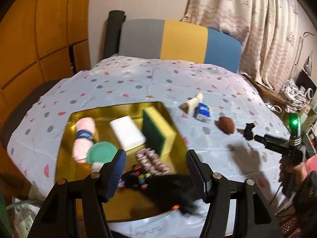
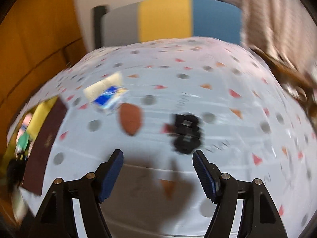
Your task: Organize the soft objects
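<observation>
The gold tin (image 1: pixel 65 138) sits on the near left part of the table and already has a bunch of soft stuff in it: a pink yarn skein (image 1: pixel 84 138) along the left side, a green round pad (image 1: pixel 102 152) just near of it, a white sponge block (image 1: pixel 127 132) in the middle, and a yellow-green scrub sponge (image 1: pixel 157 130) standing on edge at the right. Near of those there's a patterned scrunchie (image 1: pixel 151 159), some multicolored clips or hair ties (image 1: pixel 138 177) (too blurry to call), and a black fuzzy thing (image 1: pixel 174 190) draped over the near right rim. My left claw (image 1: pixel 156 176) hangs over that near end of the tin, pads spread wide, nothing in it.

Out on the spotted tablecloth (image 1: pixel 138 79), right of the tin: a rolled cream cloth (image 1: pixel 195 102), a blue tissue pack (image 1: pixel 203 114) just beside it, then a brown pouf (image 1: pixel 226 127), then a black scrunchie (image 1: pixel 248 131) farthest right. My right claw (image 2: pixel 158 175) is over the cloth with the black scrunchie just ahead of its right finger, jaws open, holding nothing. That view's really smeared though.

Far side has a chair back in grey, yellow and blue (image 1: pixel 179 42), and a curtain (image 1: pixel 247 25) at far right.
</observation>
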A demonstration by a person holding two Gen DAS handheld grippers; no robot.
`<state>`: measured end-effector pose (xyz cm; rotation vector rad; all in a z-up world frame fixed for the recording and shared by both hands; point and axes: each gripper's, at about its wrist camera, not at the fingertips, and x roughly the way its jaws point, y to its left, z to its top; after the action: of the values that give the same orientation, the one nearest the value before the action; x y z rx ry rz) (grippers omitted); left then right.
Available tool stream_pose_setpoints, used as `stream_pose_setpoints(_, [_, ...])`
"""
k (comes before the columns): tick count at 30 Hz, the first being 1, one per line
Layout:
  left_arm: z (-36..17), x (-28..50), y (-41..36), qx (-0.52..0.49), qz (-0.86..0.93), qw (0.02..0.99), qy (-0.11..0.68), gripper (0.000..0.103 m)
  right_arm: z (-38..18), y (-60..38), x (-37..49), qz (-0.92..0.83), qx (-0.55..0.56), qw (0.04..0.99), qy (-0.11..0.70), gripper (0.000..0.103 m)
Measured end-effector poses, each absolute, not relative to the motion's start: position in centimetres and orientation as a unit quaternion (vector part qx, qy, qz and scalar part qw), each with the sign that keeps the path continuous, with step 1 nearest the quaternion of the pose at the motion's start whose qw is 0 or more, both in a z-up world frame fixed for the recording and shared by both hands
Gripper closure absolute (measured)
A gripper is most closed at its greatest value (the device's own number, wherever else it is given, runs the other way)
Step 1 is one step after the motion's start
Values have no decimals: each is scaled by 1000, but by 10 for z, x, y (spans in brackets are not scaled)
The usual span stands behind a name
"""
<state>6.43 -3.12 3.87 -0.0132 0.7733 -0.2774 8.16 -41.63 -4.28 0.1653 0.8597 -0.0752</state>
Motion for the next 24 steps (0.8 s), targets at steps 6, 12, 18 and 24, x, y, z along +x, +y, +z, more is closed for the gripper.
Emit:
stream_pose_setpoints(6, [50,87,-79,28,-167,912,373,40,-45,-439,87,-61,129,896,420,30])
stream_pose_setpoints(12, [45,134,-134,55,-195,891,407,49,-41,-425,88,-40,118,899,420,28])
stream_pose_setpoints(18, [23,195,-173,59,-184,875,445,57,-35,-427,86,-39,132,901,411,26])
stream_pose_setpoints(24, [-8,256,-199,69,-158,854,490,60,-33,-431,88,-34,152,899,409,25])
